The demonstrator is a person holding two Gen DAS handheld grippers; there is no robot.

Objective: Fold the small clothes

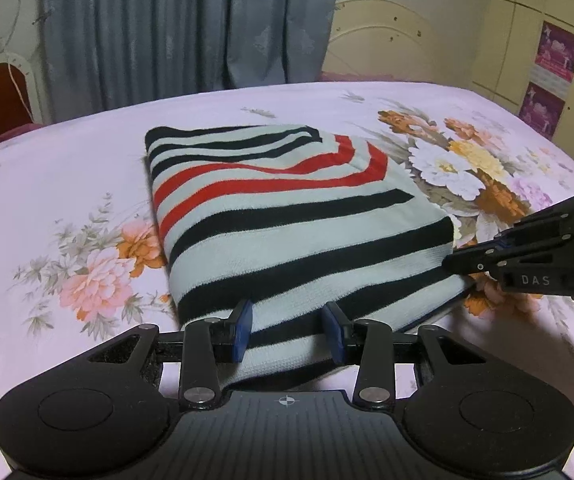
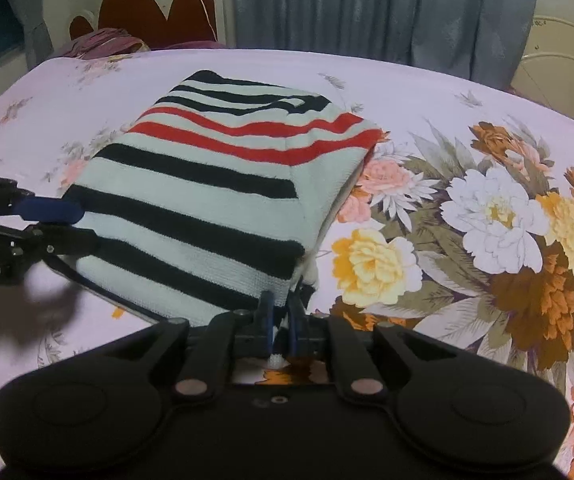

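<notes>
1. Left wrist view: striped garment (image 1: 287, 216) lies folded into a thick rectangle on the floral bedsheet (image 1: 67, 168), near mid-bed, its near hem at 6 o'clock and its collar-like end with nested chevron stripes toward 12 o'clock
2. Left gripper (image 1: 289, 330) straddles the near hem; its blue pads (image 1: 243, 330) stand apart with striped fabric filling the gap, so cloth appears lightly clamped, though how firm the bite is cannot be told
3. Right wrist view: right gripper (image 2: 281, 320) has its tongs nearly together, pinching the near right corner of the garment, a white edge showing below the pads
4. Long axis: runs from 6 to 12 o'clock in both views, leaning slightly toward 11 in the left view; black and red stripes cross it, roughly 9 to 3 o'clock
5. Risk, judged: the pinches may hold only the upper layers, so lifting could peel the stack open and undo the fold
6. Risk, judged: uneven grips, one loose and one tight, could let the left edge slip, skewing the next fold off the stripes
7. Risk, judged: dragging instead of lifting could wrinkle the bedsheet and bunch the lower layers
</notes>
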